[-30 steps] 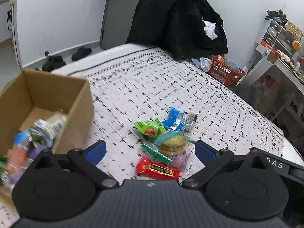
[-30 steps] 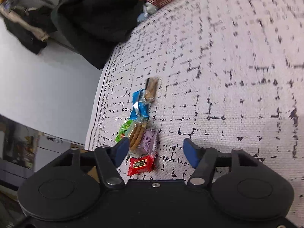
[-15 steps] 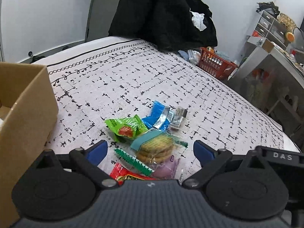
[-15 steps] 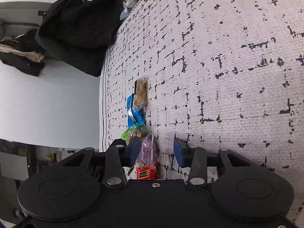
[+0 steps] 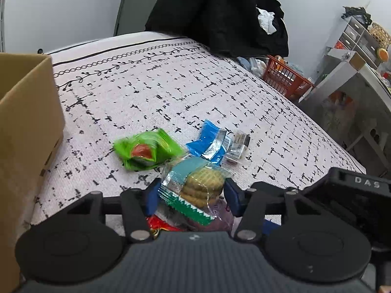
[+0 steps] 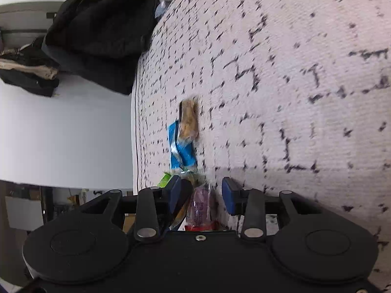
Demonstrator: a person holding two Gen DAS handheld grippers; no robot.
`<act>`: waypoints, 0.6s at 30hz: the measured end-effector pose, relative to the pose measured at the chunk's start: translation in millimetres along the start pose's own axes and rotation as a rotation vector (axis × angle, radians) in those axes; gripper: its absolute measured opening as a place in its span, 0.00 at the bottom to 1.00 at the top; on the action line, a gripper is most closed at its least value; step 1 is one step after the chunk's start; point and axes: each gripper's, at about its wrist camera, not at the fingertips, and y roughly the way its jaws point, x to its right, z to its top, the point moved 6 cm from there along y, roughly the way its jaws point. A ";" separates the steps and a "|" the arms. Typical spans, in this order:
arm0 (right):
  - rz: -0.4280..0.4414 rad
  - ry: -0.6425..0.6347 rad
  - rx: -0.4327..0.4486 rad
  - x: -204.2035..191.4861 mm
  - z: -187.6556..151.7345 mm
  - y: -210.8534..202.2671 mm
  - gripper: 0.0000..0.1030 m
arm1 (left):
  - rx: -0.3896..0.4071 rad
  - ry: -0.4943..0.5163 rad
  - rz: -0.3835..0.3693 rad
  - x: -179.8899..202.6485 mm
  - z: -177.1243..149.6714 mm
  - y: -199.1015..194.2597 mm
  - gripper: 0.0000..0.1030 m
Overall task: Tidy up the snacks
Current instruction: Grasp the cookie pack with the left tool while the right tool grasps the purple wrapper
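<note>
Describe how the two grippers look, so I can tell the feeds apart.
Both match: black bodies with two round discs, black linkage arms with silver pivots, and blue pads. The left gripper has a ribbed grey top; the right gripper is plain black, marked "DAS" in the left view.

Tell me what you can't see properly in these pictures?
- Box, left wrist view: cut off by the left edge; its inside is hidden.
- Red packet, left wrist view: mostly hidden under the biscuit pack and the left gripper.
- Purple packet, right wrist view: print too blurred to read, between the right gripper fingers.
- Green packet, right wrist view: only a corner shows.
</note>
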 end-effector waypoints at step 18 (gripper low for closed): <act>-0.043 -0.135 -0.026 -18.7 -18.6 7.8 0.16 | 0.077 -0.115 0.057 -19.2 19.2 -67.1 0.50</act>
